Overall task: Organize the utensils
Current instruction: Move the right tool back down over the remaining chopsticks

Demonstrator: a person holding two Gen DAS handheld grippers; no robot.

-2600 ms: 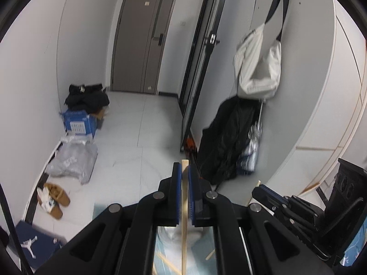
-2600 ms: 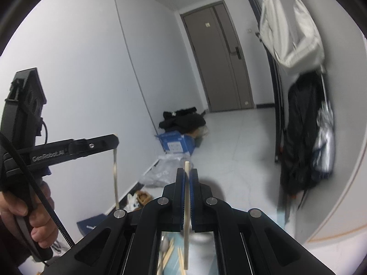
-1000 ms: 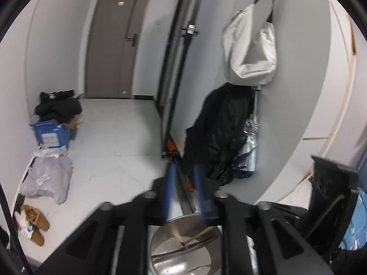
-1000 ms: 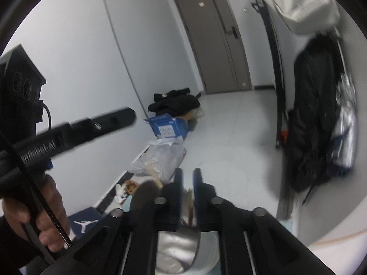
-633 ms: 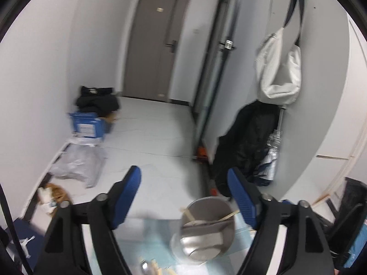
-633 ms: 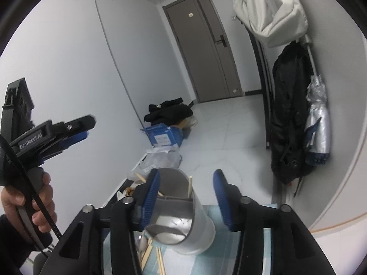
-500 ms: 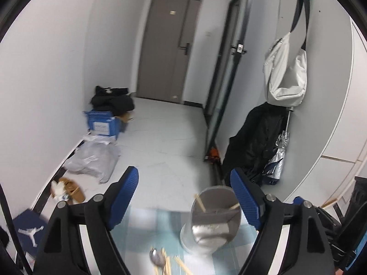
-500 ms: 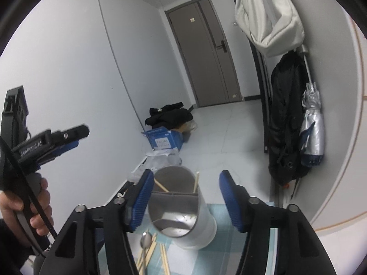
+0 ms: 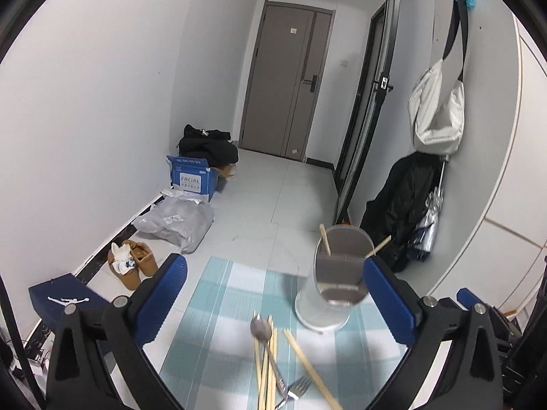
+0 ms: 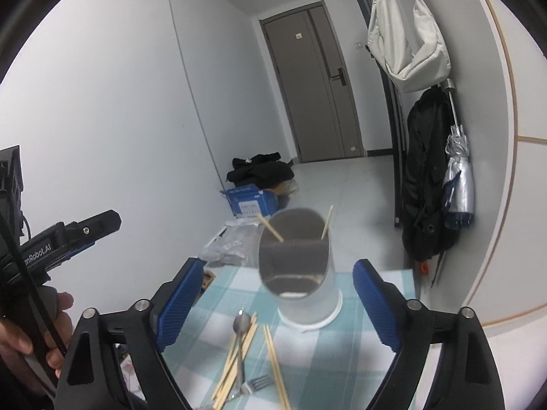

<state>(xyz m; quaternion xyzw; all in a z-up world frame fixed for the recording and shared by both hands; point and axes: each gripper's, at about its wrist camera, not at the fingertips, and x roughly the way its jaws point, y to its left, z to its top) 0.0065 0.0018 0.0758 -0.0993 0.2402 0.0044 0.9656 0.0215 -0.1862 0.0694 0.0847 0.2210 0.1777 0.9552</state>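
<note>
Left gripper (image 9: 275, 294): jaws spread wide and opening further, nothing between the blue pads. Right gripper (image 10: 273, 294): jaws likewise wide apart and opening, nothing gripped.

Metal cup (image 9: 336, 278) stands upright on the checked cloth (image 9: 222, 294), ahead of both grippers — in the left wrist view it sits just inside the right-hand pad, in the right wrist view roughly midway between the pads. A divider splits the cup; two chopsticks (image 9: 324, 243) lean out of its far half, one to each side.

Loose utensils lie flat on the cloth, nearer to the grippers than the cup and slightly left of it: a spoon (image 9: 261, 328) with its bowl toward the cup, a fork (image 9: 297, 385) at the near end, and several more chopsticks (image 10: 236, 352) overlapping them.

A hand (image 10: 32, 335) at the left edge of the right wrist view holds the left gripper's handle.
</note>
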